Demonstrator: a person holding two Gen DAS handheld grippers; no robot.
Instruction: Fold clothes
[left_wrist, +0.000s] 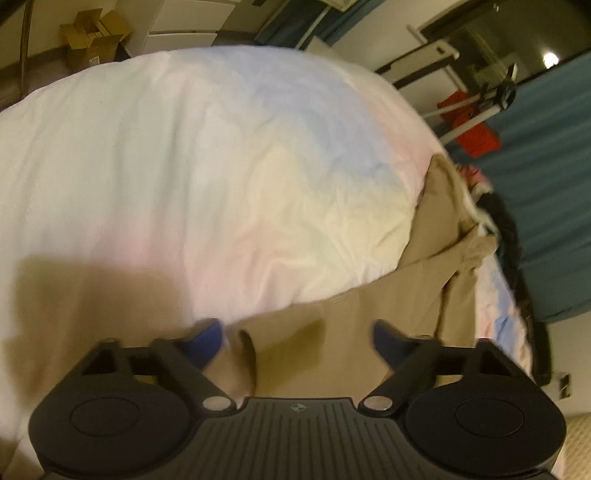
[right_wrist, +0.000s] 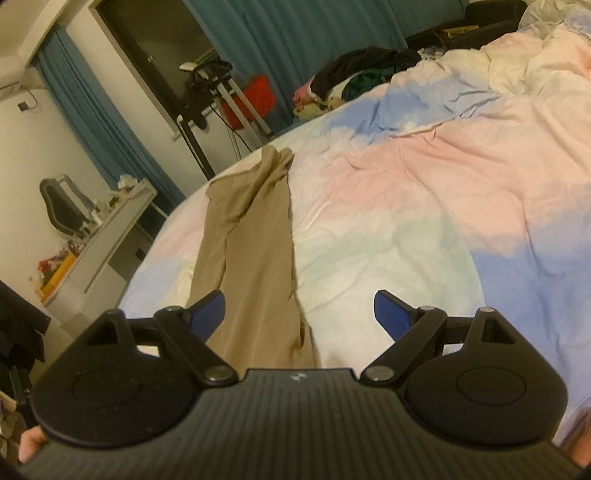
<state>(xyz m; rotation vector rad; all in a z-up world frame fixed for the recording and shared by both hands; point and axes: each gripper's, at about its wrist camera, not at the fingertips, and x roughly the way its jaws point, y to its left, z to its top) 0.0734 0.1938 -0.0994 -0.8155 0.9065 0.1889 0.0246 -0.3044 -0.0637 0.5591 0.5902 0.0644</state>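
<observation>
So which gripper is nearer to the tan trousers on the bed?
Left, narrowly. The left gripper hangs directly over the tan trousers, cloth filling the gap between its open jaws. The right gripper hovers at their edge, half over bare bedsheet.

Teal curtains (right_wrist: 295, 33) hang behind a pastel-sheeted bed (right_wrist: 424, 192), with a white desk (right_wrist: 110, 236) alongside.

Long tan trousers (right_wrist: 255, 240) lie flat on the pastel-patched duvet (right_wrist: 406, 206) covering the bed, along its left side in the right wrist view, running away from the camera. Right gripper (right_wrist: 299, 314) hangs above their near end, jaws spread wide. Left gripper (left_wrist: 297, 341) over the other end, jaws apart. Heap of dark mixed clothes (right_wrist: 358, 81) at the bed's far edge, beyond the trousers. White desk (right_wrist: 107, 236) left of the bed.
</observation>
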